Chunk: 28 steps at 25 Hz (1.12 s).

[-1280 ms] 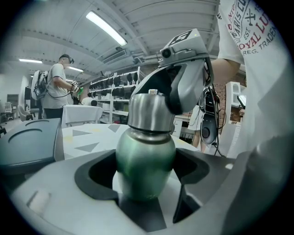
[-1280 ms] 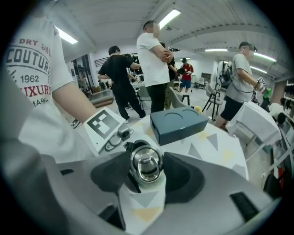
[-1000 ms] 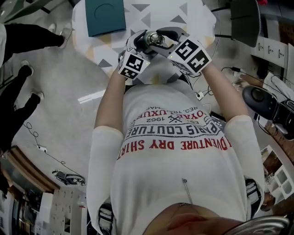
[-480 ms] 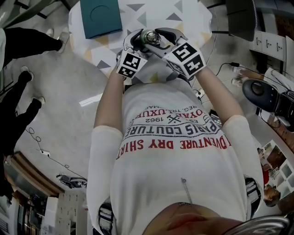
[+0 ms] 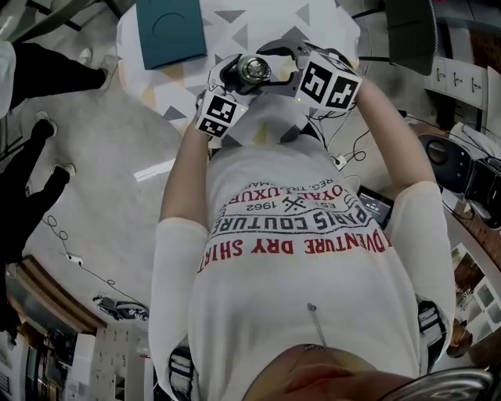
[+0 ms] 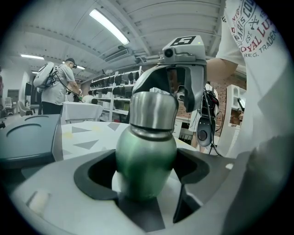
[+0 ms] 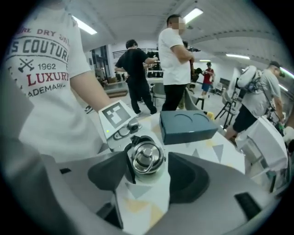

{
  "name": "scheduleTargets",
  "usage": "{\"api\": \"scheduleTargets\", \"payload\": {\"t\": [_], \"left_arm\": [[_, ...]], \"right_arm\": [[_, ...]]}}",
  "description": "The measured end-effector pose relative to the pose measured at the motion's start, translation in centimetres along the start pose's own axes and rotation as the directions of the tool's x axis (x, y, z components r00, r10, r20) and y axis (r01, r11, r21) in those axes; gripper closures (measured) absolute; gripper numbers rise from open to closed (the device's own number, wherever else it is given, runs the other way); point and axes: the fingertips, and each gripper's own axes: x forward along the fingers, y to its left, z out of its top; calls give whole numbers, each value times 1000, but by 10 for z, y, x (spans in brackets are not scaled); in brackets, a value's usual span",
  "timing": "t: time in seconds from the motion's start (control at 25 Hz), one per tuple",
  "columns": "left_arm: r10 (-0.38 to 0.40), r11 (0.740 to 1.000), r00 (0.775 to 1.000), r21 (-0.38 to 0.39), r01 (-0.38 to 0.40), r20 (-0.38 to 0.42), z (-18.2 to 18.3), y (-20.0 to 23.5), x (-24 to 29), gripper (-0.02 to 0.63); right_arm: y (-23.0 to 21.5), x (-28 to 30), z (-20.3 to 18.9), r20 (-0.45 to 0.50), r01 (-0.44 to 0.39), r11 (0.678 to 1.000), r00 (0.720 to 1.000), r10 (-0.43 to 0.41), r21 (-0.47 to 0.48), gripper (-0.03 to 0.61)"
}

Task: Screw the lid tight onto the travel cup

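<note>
A green travel cup [image 6: 146,151] with a silver screw lid [image 6: 153,109] stands upright between the jaws of my left gripper [image 6: 144,181], which is shut on the cup's body. In the head view the lid [image 5: 252,69] shows from above, over the table, with the left gripper [image 5: 233,80] at its near left. My right gripper [image 5: 279,61] reaches in from the right. In its own view the lid [image 7: 147,158] lies between its opening jaws; the right gripper [image 7: 146,167] stands wide, with a gap beside the lid and no pad pressing.
A teal flat box [image 5: 168,31] lies on the far left of the table with the triangle-print cloth [image 5: 313,23]; the same teal box [image 7: 188,126] sits behind the cup. A person's dark legs [image 5: 39,70] stand left of the table. Several people stand in the background.
The right gripper has let go of the lid: its jaws have widened and its marker cube has swung up and to the right. The left gripper still holds the cup.
</note>
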Motion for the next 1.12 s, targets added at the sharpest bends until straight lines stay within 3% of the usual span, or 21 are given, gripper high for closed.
{"api": "scheduleTargets", "payload": {"t": [0.2,0.28,0.44,0.6,0.76,0.88,1.12], "left_arm": [[0,1000,1000,-2,0,-4,-3,1,0,232],[0,1000,1000,-4,0,-6,-3,0,-1,232],[2,1000,1000,-5,-2,-6,-2,0,-1,230],[2,1000,1000,-5,-2,-9,-3,1,1,230],[2,1000,1000,-5,-2,-14,-5,2,1,230],[2,1000,1000,-4,-2,-18,-5,2,1,230],[-3,1000,1000,-8,3,-22,-7,1,2,230]], "right_arm": [[1,8,1,-67,-80,994,995,75,-75,305],[0,9,2,-83,-76,992,994,68,-98,342],[0,8,2,-91,-62,994,994,54,-84,342],[-2,9,1,-98,-2,999,995,-1,-37,342],[-6,10,1,-85,122,991,990,-116,64,342],[-9,9,0,-74,224,951,974,-213,211,342],[-12,7,-2,-65,390,811,912,-404,435,342]]}}
